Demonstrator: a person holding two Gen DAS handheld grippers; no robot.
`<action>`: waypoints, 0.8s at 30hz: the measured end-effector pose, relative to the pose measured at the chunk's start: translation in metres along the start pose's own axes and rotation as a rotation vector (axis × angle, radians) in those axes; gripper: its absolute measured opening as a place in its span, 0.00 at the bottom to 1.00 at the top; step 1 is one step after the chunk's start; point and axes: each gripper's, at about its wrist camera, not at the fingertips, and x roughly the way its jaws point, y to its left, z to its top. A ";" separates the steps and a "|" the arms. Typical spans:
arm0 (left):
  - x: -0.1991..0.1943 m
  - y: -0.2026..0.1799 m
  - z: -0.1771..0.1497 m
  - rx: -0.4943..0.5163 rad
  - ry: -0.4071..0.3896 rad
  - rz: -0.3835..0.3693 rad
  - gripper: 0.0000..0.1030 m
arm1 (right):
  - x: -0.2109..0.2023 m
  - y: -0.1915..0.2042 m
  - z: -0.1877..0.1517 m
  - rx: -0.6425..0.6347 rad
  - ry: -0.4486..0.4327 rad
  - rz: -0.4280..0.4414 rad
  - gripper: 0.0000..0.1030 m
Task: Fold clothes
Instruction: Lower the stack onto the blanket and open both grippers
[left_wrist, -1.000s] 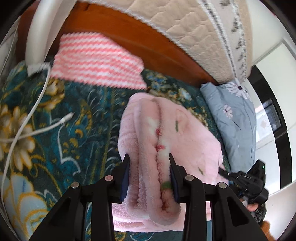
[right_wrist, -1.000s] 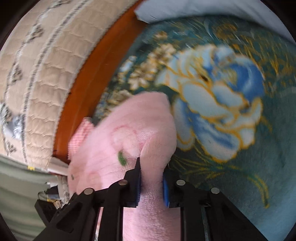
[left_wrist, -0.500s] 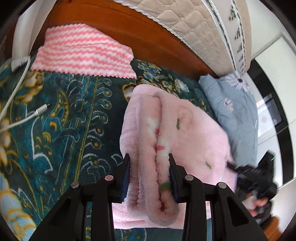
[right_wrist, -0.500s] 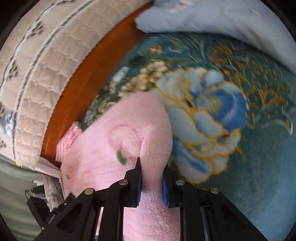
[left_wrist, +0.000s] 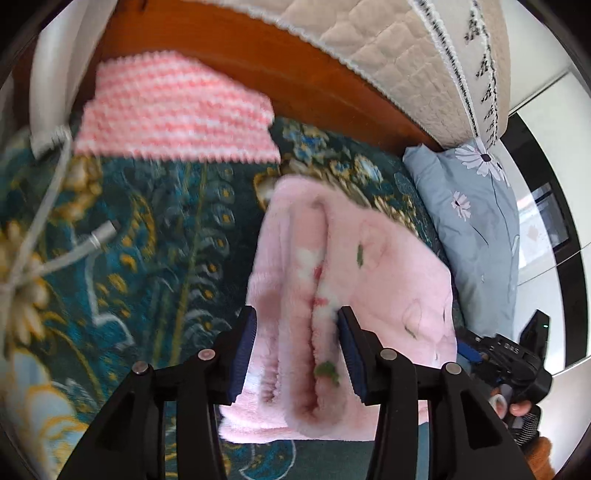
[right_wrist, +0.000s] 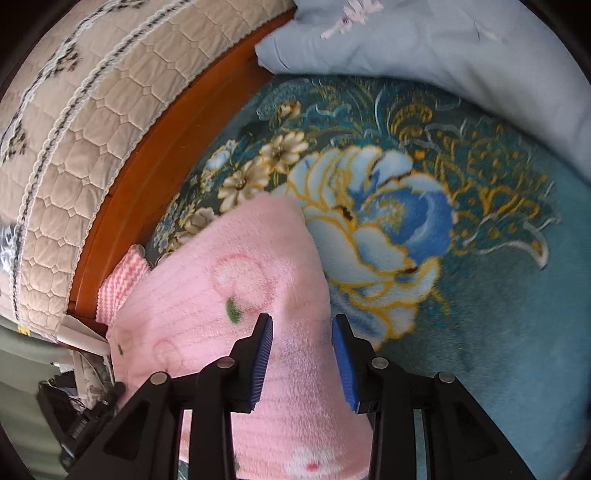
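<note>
The fluffy pink fleece garment w/ small green and red motifs (left_wrist: 369, 266) lies folded into a thick bundle on the dark teal floral bedspread (left_wrist: 155, 236), near the orange-brown wooden headboard (left_wrist: 295, 85).

The left gripper (left_wrist: 297, 350) has its blue-padded jaws on either side of the bundle's rolled edge. Several layers sit between the pads and the fleece bulges out past them, so it reads as a pinch on the stacked fold. Prob. held there to stop the layers sliding apart.

In the right wrist view the right gripper (right_wrist: 301, 352) straddles the other end of the same pink garment (right_wrist: 236, 288). Its jaws stand fairly wide w/ cloth filling the gap and touching both pads; whether it presses or only brackets the cloth, I can't tell for sure. I'd call it a loose hold.

One gripper at each end keeps the bundle square and level.

A folded pink-and-white zigzag knit (left_wrist: 177, 110) sits by the headboard, apart from the fleece, prob. the stack for finished items. A pale blue flowered pillow (left_wrist: 476, 221) lies to the right; a white charging cable (left_wrist: 55, 254) trails on the left.

Judgement: fold is essentially done; what's left is setting it down w/o the layers springing open.
</note>
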 end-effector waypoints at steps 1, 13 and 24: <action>-0.007 0.000 0.003 -0.004 -0.016 0.011 0.45 | -0.005 0.004 0.000 -0.014 -0.011 -0.007 0.35; -0.018 -0.077 -0.022 0.401 0.083 -0.081 0.44 | -0.006 0.065 -0.052 -0.140 0.017 0.063 0.35; 0.001 -0.023 -0.029 0.269 0.149 -0.051 0.40 | 0.011 0.061 -0.078 -0.184 0.024 -0.017 0.35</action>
